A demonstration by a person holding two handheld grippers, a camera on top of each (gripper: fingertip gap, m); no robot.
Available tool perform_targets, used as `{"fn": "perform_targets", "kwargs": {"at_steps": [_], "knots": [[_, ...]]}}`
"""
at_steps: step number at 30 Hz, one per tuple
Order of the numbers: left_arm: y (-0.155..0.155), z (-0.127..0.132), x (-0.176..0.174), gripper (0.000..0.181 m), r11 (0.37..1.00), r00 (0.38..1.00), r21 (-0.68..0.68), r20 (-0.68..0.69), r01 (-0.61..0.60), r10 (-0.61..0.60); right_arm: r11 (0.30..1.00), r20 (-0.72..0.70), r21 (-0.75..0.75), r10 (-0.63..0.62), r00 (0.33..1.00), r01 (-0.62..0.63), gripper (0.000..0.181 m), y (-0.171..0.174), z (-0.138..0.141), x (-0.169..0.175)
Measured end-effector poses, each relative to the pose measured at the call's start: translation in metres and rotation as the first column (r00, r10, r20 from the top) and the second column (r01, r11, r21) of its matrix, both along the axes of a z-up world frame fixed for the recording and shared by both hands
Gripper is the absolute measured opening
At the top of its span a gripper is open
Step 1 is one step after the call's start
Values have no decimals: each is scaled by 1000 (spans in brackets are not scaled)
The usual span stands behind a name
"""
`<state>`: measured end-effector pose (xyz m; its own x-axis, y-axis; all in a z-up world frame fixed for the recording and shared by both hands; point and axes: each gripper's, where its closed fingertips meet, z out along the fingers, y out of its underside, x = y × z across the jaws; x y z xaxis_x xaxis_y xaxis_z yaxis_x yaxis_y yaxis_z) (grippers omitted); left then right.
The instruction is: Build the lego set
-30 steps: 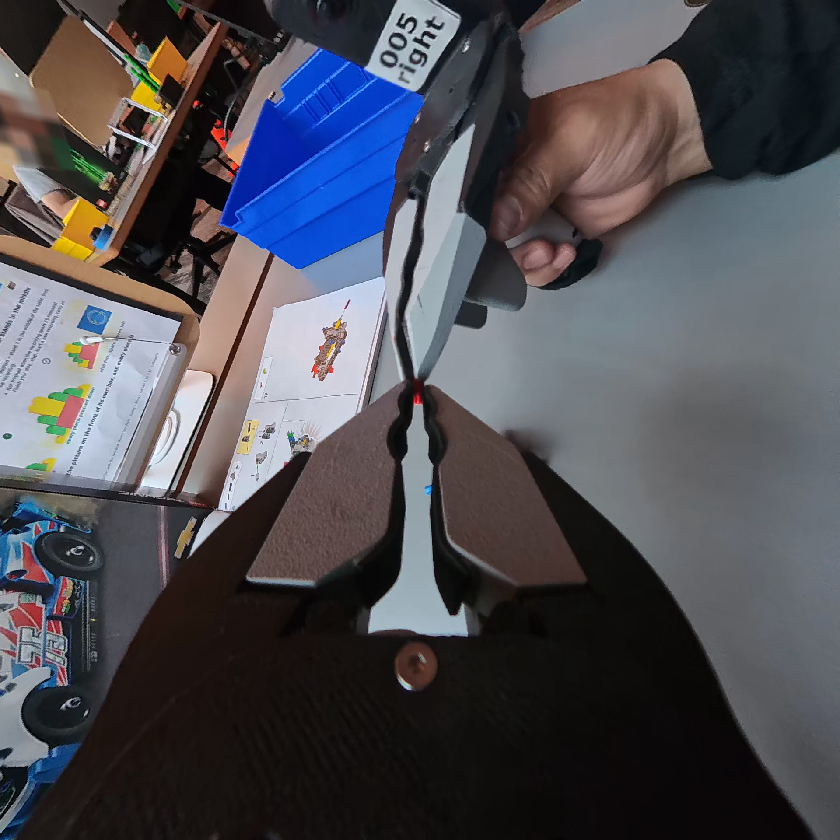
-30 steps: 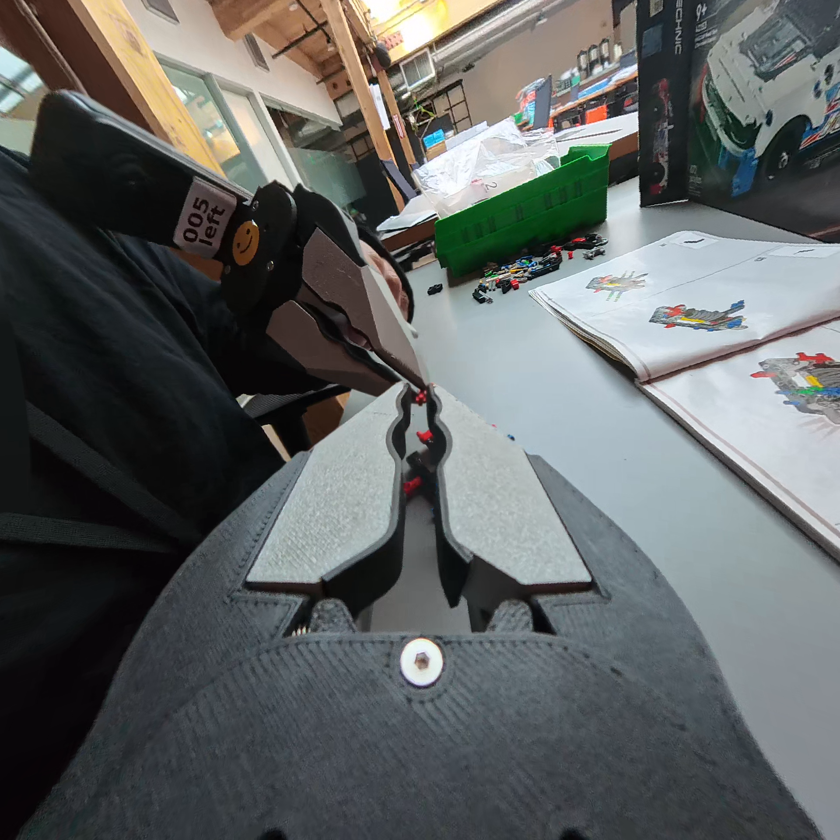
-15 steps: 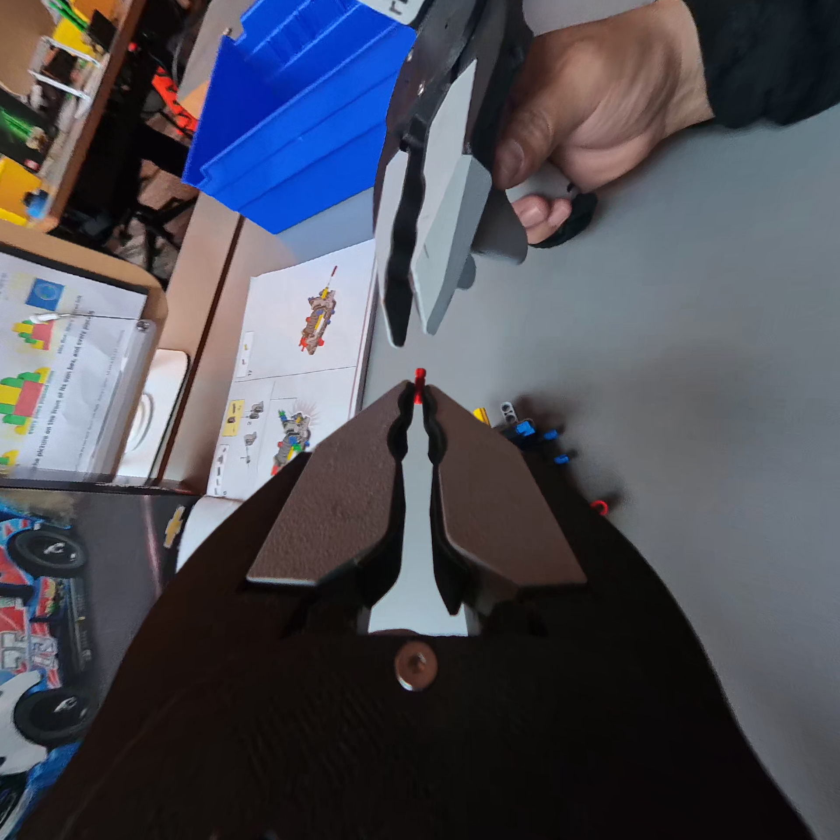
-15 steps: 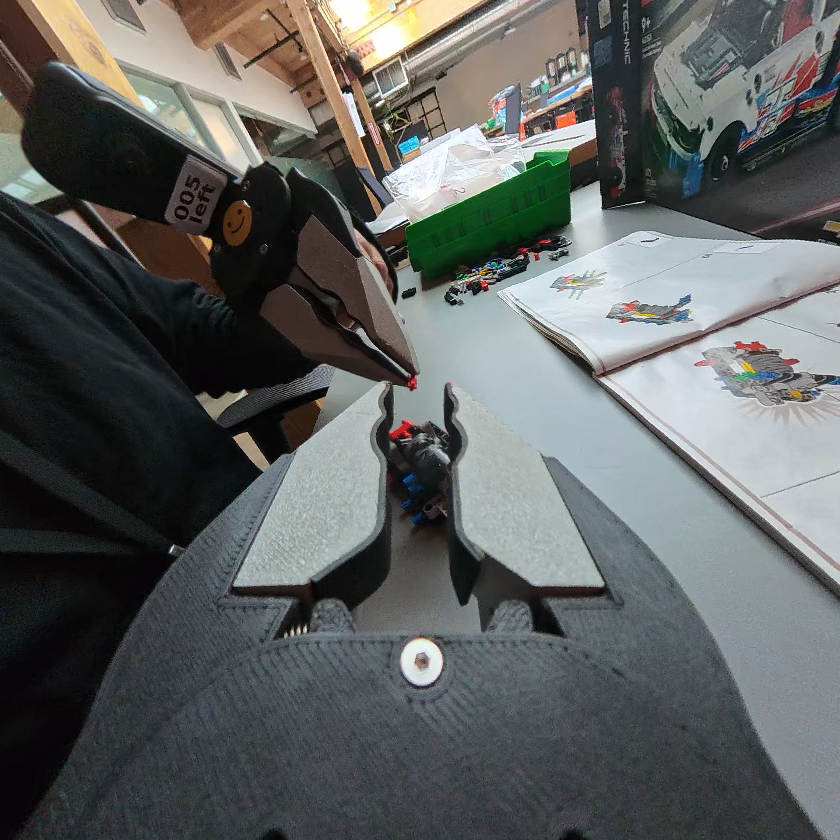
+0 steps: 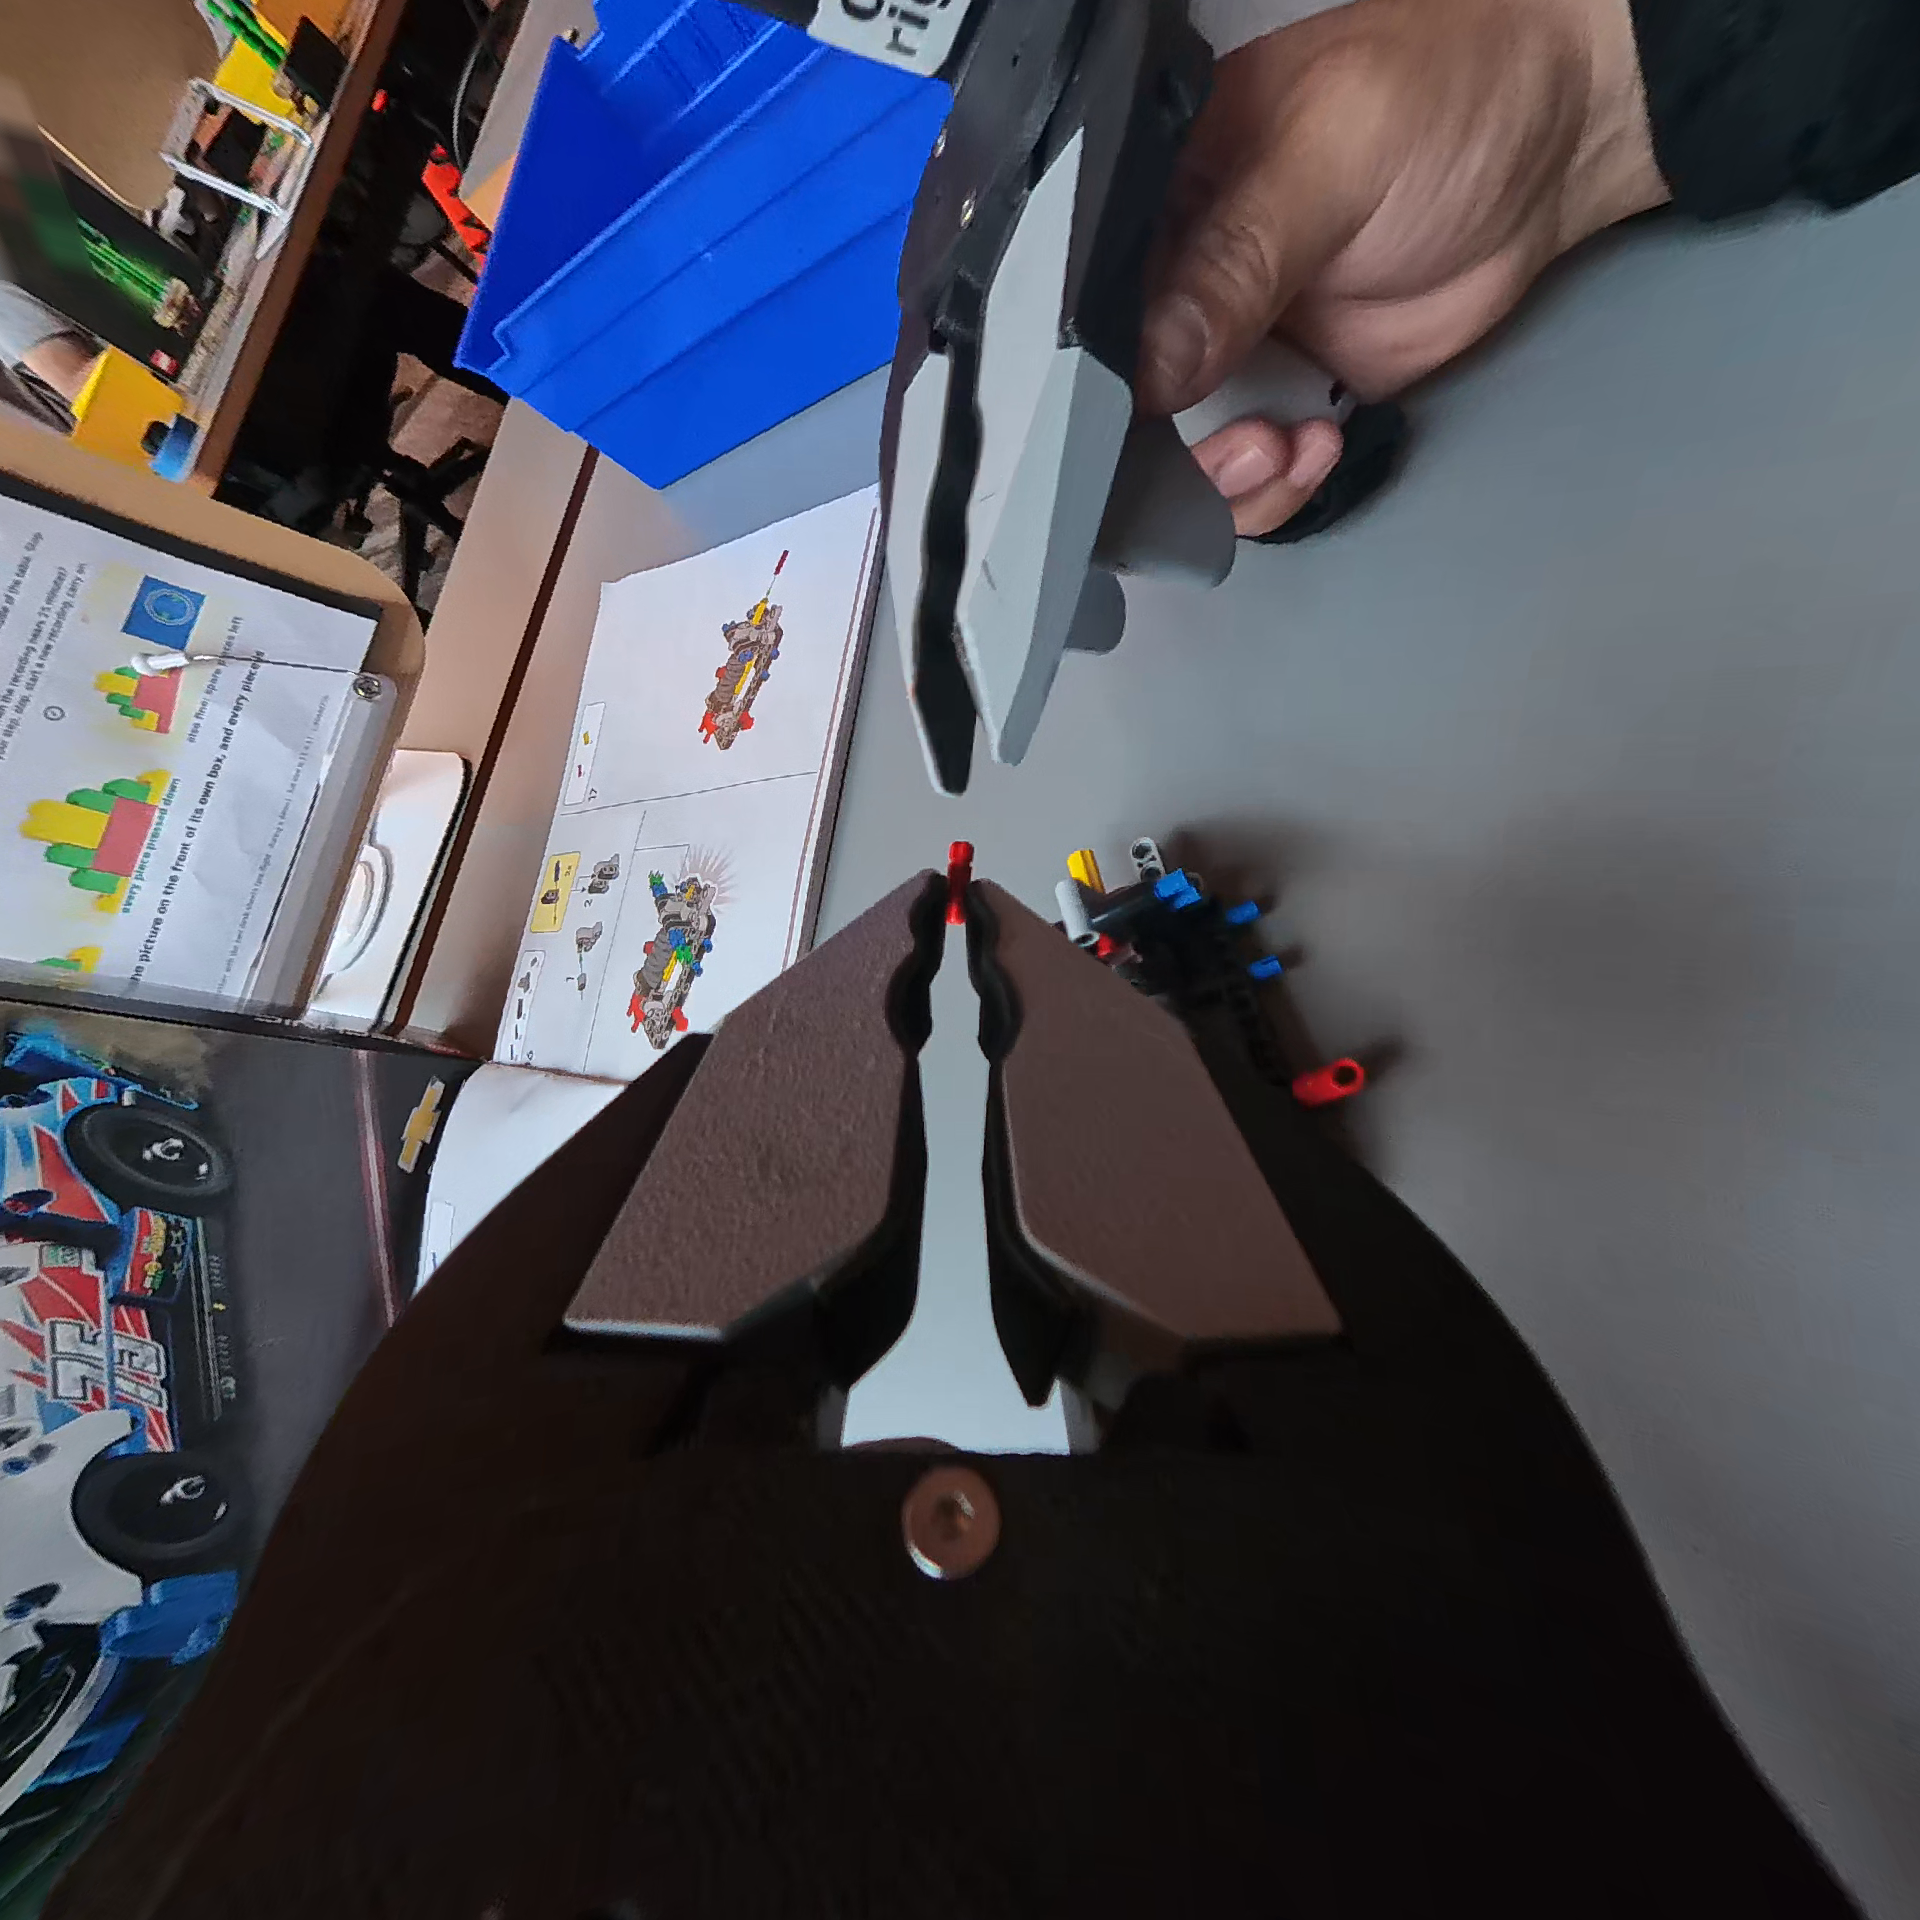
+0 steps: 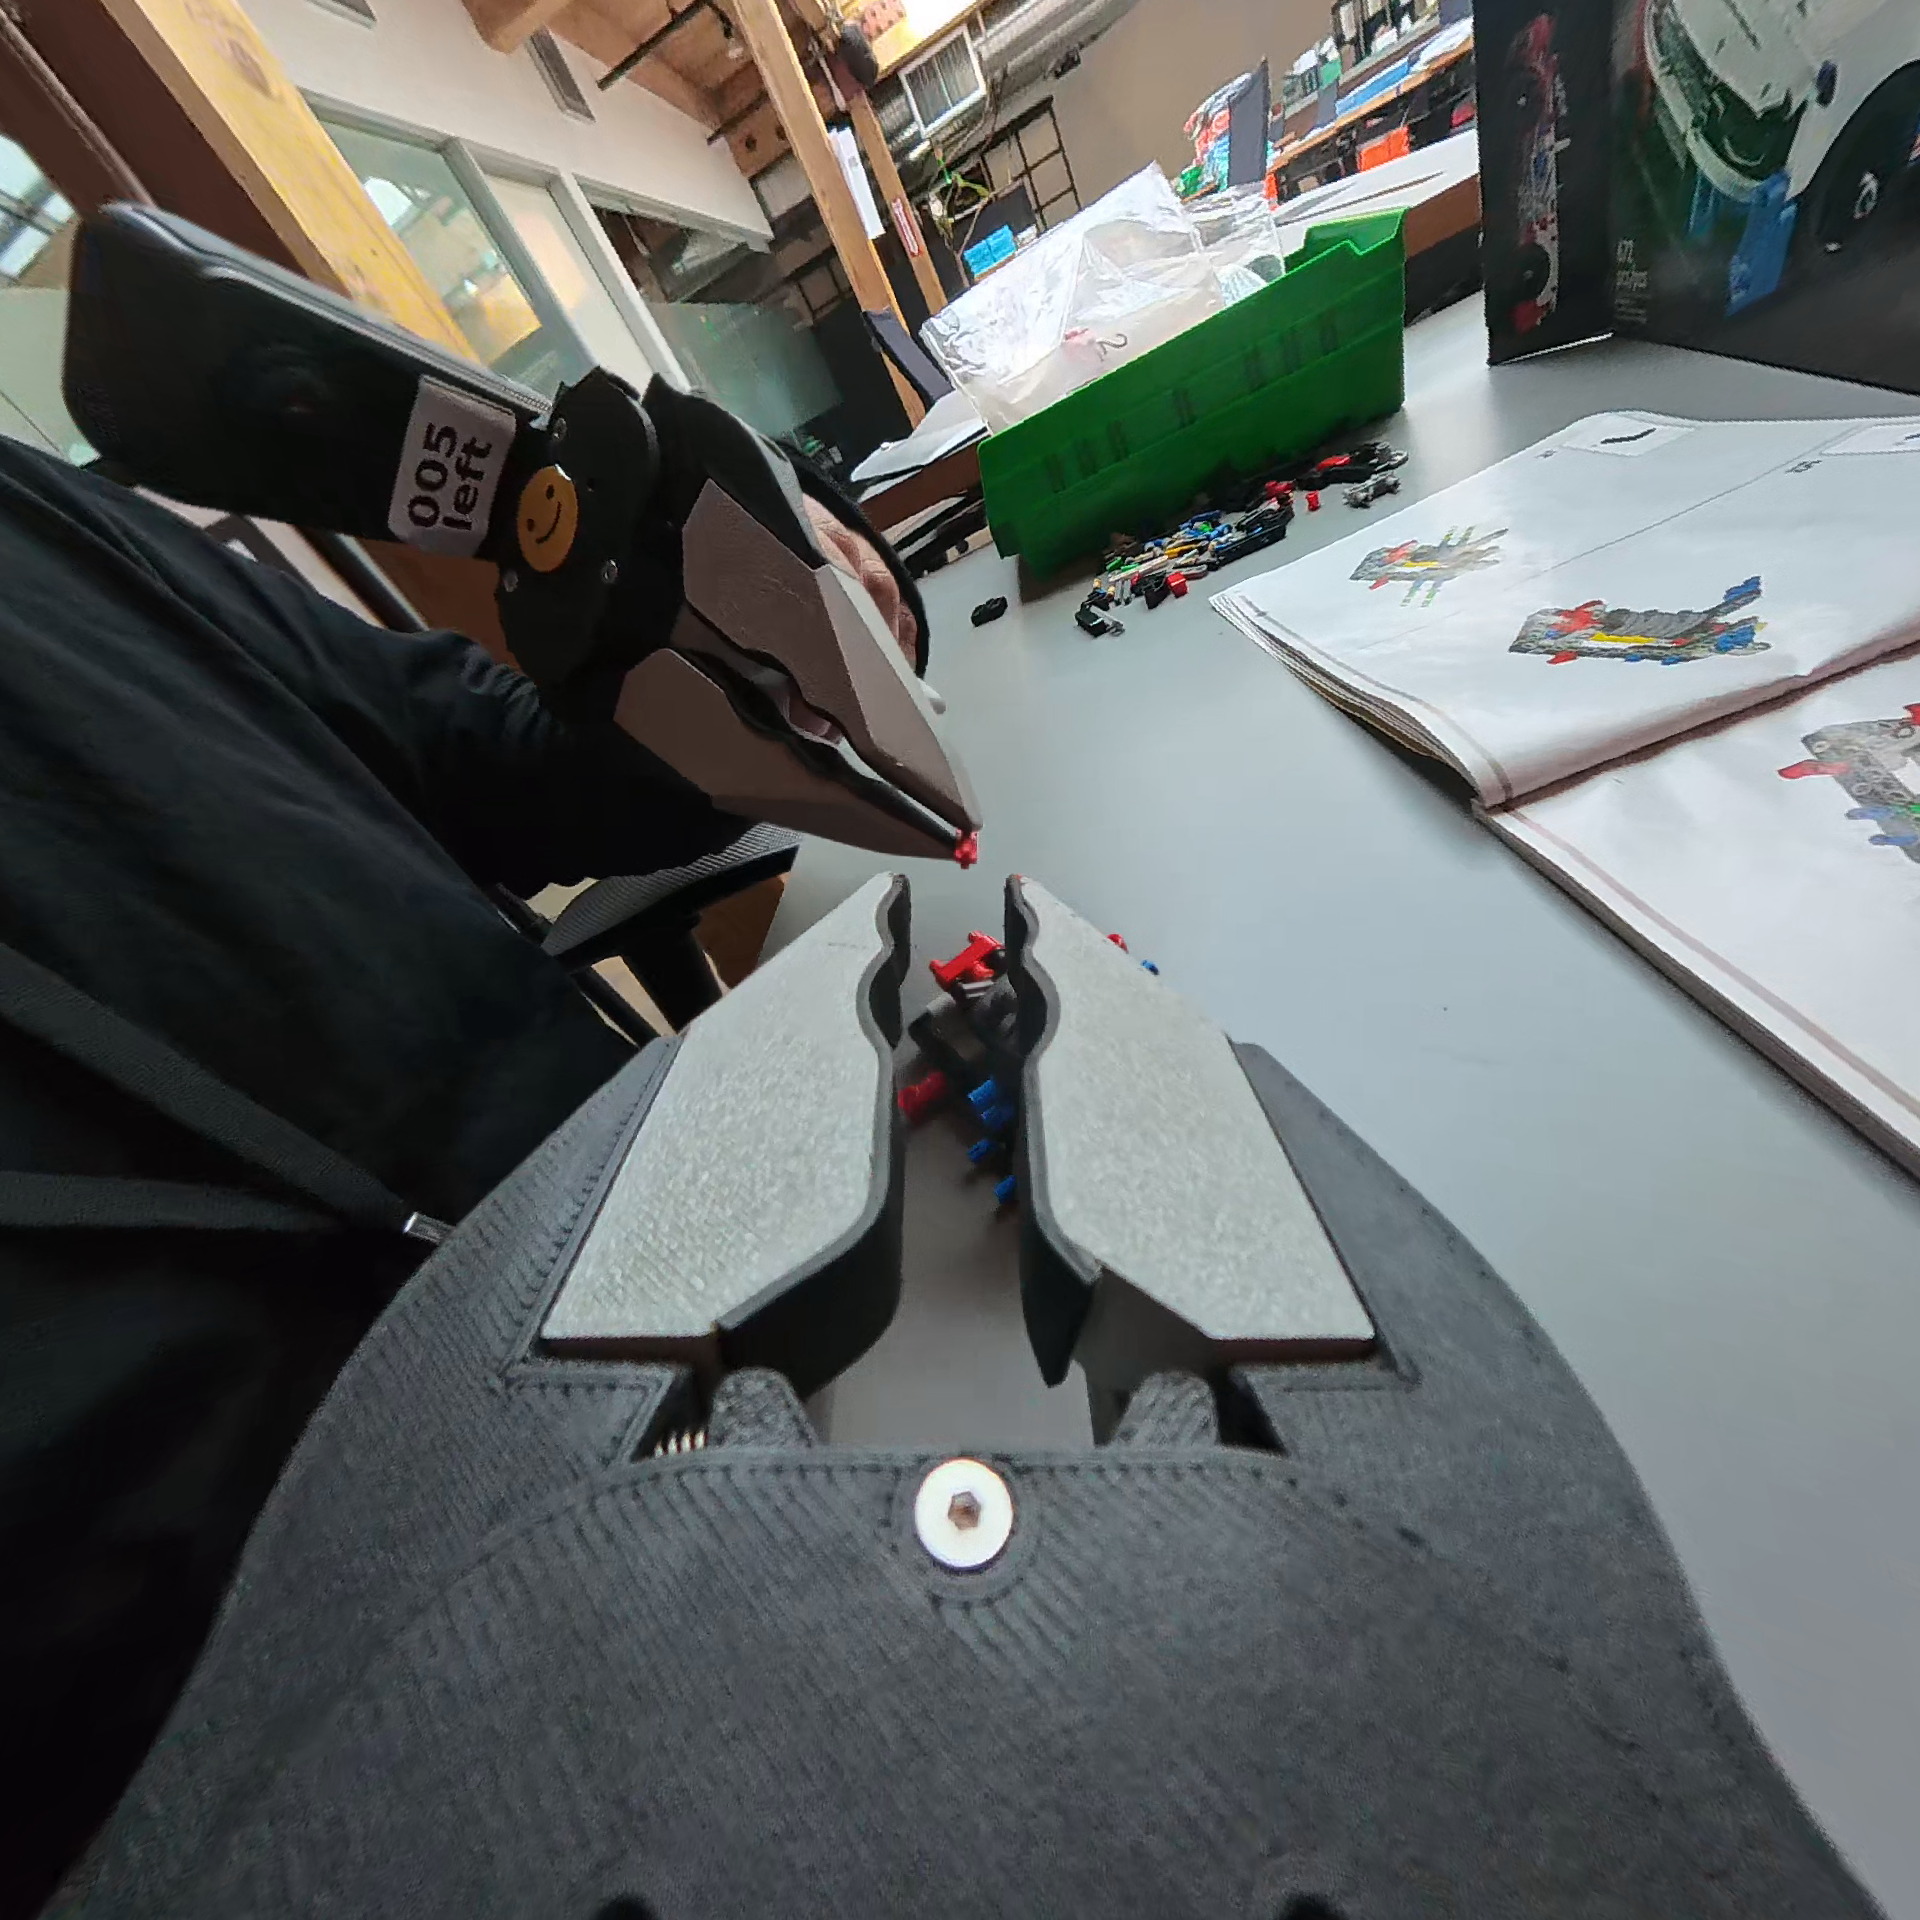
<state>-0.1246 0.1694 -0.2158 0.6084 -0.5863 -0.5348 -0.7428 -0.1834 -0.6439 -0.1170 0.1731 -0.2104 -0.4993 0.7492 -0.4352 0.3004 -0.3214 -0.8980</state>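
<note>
My left gripper is shut on a small red pin that sticks out past its tips; the pin also shows in the right wrist view. My right gripper is open and empty, a little above the table. A small dark lego assembly with blue and red pins lies on the grey table just right of my left tips. In the right wrist view the assembly lies under the gap between my right fingers. The right gripper hangs above and beyond the pin in the left wrist view.
An open instruction booklet lies to the right, shown also in the left wrist view. A green bin with loose lego pieces before it stands far back. A blue bin and the set's box are at the left. Less than 4 cm separates the two grippers' tips.
My right gripper opened and let go of the assembly, which now lies on the table. The two grippers drew apart; my left gripper kept the red pin.
</note>
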Motion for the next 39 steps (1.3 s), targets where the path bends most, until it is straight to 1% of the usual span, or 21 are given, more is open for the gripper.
{"fn": "perform_targets", "kwargs": {"at_steps": [8,12,15,18,20,21,23,25,27,29,31,32,33,34,36,37,39], "knots": [[7,1,8,1,1000,1000,-4,1,20,-20,1000,9,-12,7,1000,-7,14,-1,0,-2],[8,4,13,1,999,999,-15,24,43,-43,1000,14,0,7,1000,-7,3,-2,-1,-2],[8,-1,13,1,998,999,-49,20,38,-37,1000,19,4,12,1000,-12,5,-3,-2,-1],[-1,-12,-6,1,993,1000,-119,13,-22,23,998,50,61,2,999,-5,16,2,-9,3],[-15,-21,-30,1,978,995,-189,22,-91,97,987,49,160,-9,999,2,20,5,-13,9],[-24,-24,-41,1,967,990,-224,45,-121,134,977,31,213,-1,1000,-6,21,3,-13,13],[-48,-36,-58,1,924,970,-353,130,-146,204,947,2,317,49,999,-47,30,-8,-12,18],[-67,-51,-73,1,884,948,-440,183,-158,261,895,5,436,98,995,-91,35,-21,-14,17],[-82,-65,-78,1,845,928,-516,230,-140,294,818,29,559,143,989,-135,34,-35,-21,11],[-88,-69,-70,1,829,902,-554,316,-77,295,699,71,695,165,984,-167,31,-44,-32,2],[-87,-63,-57,1,837,868,-547,407,-17,284,546,120,817,150,981,-183,31,-45,-45,-8],[-87,-62,-52,1,838,856,-546,433,0,282,479,154,852,153,976,-209,33,-46,-52,-12],[-86,-63,-51,1,838,854,-545,431,-12,292,427,191,872,153,970,-239,32,-47,-59,-15],[-86,-65,-50,1,839,854,-545,428,-17,296,388,221,884,147,964,-262,31,-47,-64,-18],[-88,-64,-40,0,845,842,-535,468,28,269,338,264,892,152,953,-301,30,-47,-72,-24],[-85,-63,-37,0,851,834,-524,483,32,266,320,272,897,145,951,-305,30,-45,-74,-27],[-78,-62,-33,1,861,822,-508,506,39,262,297,296,897,150,943,-329,20,-44,-78,-30]]}}
